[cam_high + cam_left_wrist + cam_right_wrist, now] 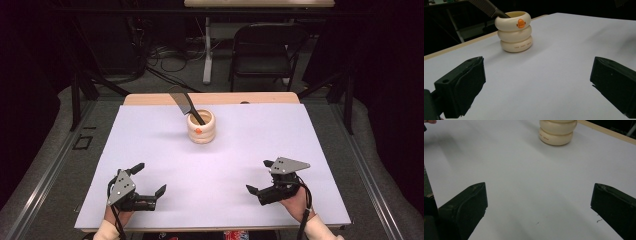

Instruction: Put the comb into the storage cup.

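I'm holding my left gripper (148, 177) low over the near left of the white table (220, 165), jaws spread wide with nothing between them. My right gripper (261, 176) is hovering at the near right, jaws gaping just as wide and empty. The cream ringed holder (201, 127) is standing upright toward the far middle, well apart from both, a black comb (186, 106) leaning out of it.

Ahead of both pairs of black jaws stands a cream holder (515, 32) of three stacked rings, with an orange duck-like mark on its top ring and small dark lettering on the bottom one. A black comb (487, 7) leans out of it. The tabletop (240, 150) is plain white with a pale wood edge.
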`<state>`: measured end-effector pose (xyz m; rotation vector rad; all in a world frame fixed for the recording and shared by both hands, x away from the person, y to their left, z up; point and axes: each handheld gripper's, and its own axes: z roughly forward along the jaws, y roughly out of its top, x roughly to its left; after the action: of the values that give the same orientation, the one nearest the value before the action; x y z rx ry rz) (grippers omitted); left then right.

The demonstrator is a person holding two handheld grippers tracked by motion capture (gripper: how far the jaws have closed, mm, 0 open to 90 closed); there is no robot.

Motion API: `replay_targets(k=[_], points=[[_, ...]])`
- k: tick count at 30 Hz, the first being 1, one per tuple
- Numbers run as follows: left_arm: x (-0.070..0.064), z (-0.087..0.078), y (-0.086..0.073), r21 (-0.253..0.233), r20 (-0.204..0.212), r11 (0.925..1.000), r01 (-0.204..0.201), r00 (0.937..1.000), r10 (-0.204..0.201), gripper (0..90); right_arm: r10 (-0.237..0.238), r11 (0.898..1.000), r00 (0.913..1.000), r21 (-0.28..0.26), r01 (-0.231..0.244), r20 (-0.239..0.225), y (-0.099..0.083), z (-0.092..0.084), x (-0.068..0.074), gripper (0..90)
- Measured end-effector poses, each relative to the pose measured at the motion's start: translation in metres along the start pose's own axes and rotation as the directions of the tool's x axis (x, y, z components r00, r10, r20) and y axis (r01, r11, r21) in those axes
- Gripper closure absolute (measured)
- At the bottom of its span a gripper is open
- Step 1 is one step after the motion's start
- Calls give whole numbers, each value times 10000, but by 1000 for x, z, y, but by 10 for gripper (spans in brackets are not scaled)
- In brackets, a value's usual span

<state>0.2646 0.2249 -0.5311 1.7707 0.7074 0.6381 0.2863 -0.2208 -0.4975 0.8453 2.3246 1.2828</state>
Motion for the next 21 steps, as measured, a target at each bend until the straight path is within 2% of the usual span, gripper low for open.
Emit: replay_targets(k=[4, 9, 11, 21], points=[[-1, 0, 0, 35, 0, 10000, -40, 10000, 39, 1, 4, 10000, 10000, -25, -4, 26, -6, -3, 1, 4], [1, 0, -1, 35, -45, 10000, 12, 10000, -11, 1, -255, 9996, 9994, -89, 257, 253, -14, -9, 8, 2], [1, 1, -1, 63, -47, 10000, 11, 10000, -10, 1, -148, 9999, 9997, -62, 150, 217, -18, -10, 9, 0], [0, 1, -1, 80, 10, 10000, -23, 10000, 23, 1, -221, 9996, 9986, -152, 229, 481, -30, -17, 15, 0]])
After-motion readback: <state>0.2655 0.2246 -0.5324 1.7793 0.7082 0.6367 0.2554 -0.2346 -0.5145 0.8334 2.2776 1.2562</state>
